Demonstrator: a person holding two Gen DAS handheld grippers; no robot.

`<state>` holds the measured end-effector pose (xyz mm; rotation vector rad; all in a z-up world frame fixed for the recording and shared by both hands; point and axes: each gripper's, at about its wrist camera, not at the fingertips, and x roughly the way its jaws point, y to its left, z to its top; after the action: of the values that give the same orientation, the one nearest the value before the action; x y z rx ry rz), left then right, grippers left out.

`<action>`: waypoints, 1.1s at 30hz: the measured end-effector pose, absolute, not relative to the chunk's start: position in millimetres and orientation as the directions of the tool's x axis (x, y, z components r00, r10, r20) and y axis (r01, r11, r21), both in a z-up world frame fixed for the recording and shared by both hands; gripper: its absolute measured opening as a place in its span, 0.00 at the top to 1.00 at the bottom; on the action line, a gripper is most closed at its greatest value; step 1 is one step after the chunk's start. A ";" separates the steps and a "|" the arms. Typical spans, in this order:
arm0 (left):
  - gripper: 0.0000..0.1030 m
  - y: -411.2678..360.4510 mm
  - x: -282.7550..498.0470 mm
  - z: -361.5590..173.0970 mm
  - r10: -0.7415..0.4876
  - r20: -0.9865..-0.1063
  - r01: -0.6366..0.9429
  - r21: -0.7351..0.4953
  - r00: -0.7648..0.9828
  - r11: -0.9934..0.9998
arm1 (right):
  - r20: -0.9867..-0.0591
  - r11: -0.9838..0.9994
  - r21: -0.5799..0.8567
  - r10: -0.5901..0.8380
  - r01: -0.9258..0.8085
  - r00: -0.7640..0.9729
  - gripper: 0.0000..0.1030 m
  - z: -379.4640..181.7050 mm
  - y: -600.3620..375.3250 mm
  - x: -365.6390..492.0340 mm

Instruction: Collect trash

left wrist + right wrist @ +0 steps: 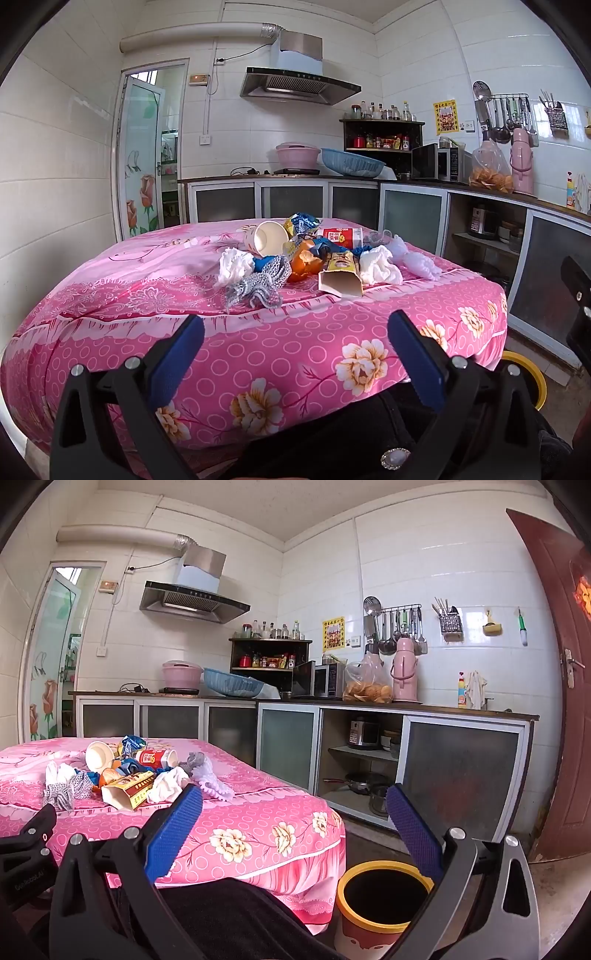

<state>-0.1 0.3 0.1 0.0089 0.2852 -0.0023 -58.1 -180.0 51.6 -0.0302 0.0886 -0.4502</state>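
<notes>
The left gripper [295, 334] sits at the bottom of its frame with its blue fingers [177, 360] spread wide apart and nothing between them, just short of the near edge of the table [295, 354]. The right gripper [293, 810] fills the bottom of its frame, its fingers equally wide apart and holding nothing, over the table's right-hand corner.

A pink flowered cloth [110, 295] covers the table and hangs over its rounded near edge. The trash lies in one heap at the center of the left view: a tipped paper cup [266, 238], a crumpled white tissue [234, 266], a grey knitted rag [258, 283], an open carton [341, 277] with its mouth toward the camera, an orange peel [306, 266] and a blue wrapper [303, 222]. The near strip of cloth in front of the heap is bare.

Low in the right view, a yellow-rimmed bin [382, 901] stands on the floor just beside the table's corner, its mouth open upward. Beyond it an open floor lane runs along the cabinets [461, 771] to a red door [561, 701] at the right edge. A range hood [299, 86] hangs at upper center.
</notes>
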 end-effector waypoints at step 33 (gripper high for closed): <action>0.07 2.3 -0.6 0.5 -0.001 -0.281 0.004 0.010 0.960 1.000 | -0.073 0.900 -0.041 -0.435 0.433 0.897 0.07 52.9 -179.5 -58.8</action>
<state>-0.6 2.3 0.5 0.0104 0.2850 -0.0025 -58.8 -179.5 52.9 -0.0236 0.0809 -0.4497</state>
